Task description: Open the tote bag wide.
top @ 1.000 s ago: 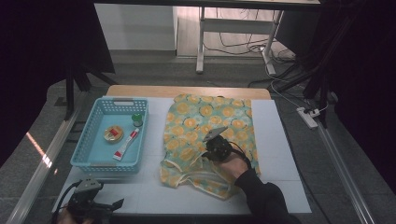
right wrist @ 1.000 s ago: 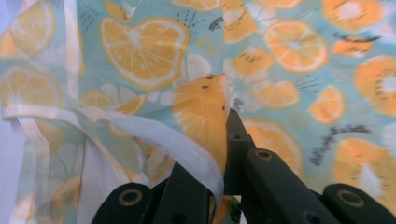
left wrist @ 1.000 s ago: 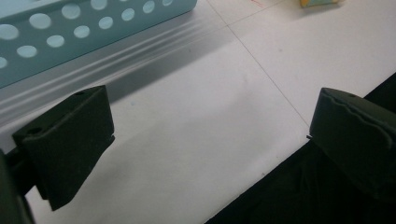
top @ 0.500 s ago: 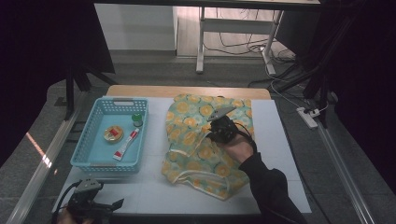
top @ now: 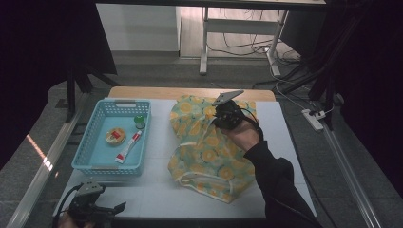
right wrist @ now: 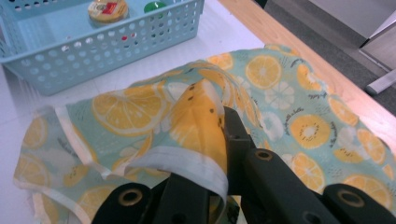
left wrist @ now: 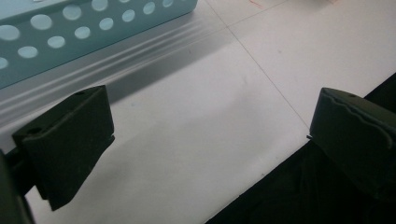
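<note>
A: Which tongs have the cloth?

B: The right tongs, clamped on a hemmed edge of it. That edge is lifted off the table; the rest of the cloth trails down and toward the person from the grip, lying flat on the table right of the basket.

A: And its long axis?

B: It runs from the table's far edge toward the near edge, so I'd judge any fold goes along that line.

A: The left tongs?

B: Jaws apart, holding nothing, at the near left corner, well away from the cloth.
</note>
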The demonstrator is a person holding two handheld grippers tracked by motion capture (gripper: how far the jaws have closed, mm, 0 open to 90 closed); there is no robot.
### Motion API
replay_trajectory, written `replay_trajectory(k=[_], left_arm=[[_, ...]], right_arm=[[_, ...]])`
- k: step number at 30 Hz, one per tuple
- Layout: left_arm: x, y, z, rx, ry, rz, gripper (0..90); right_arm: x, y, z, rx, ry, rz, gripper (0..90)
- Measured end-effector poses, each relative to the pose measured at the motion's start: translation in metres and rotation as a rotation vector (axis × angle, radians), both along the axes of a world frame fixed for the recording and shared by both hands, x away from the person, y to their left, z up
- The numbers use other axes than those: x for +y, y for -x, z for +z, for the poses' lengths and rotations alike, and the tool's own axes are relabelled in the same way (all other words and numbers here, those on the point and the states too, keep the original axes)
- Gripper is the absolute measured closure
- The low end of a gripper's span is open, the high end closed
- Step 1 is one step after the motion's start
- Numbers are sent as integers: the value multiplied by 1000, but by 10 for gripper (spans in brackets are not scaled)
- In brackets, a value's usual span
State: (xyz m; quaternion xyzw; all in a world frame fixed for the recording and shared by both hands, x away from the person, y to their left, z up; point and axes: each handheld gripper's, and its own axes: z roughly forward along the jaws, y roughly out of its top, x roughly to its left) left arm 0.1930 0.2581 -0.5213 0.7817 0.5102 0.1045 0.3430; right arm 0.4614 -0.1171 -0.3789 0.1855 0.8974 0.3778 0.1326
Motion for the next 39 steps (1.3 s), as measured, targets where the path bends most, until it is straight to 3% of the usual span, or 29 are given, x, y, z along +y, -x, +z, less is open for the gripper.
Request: replay_trajectory(k=[10, 17, 23, 28, 32, 39], left_arm=[[0, 0, 0, -1, 4, 0, 2], [1, 0, 0, -2, 4, 0, 2], [1, 0, 0, -5, 3, -2, 2], [1, 0, 0, -4, 2, -4, 2], [1, 1, 0, -6, 2, -5, 2], [0, 1, 0, -6, 3, -5, 3]], right_arm=[[10, -9, 26, -1, -43, 12, 899], [29, -8, 47, -12, -74, 43, 899], [48, -3, 68, -48, -72, 47, 899], [57, -9, 82, -83, -65, 11, 899], [62, -20, 75, -99, -27, -5, 899], [56, -42, 39, -80, 29, -20, 899]])
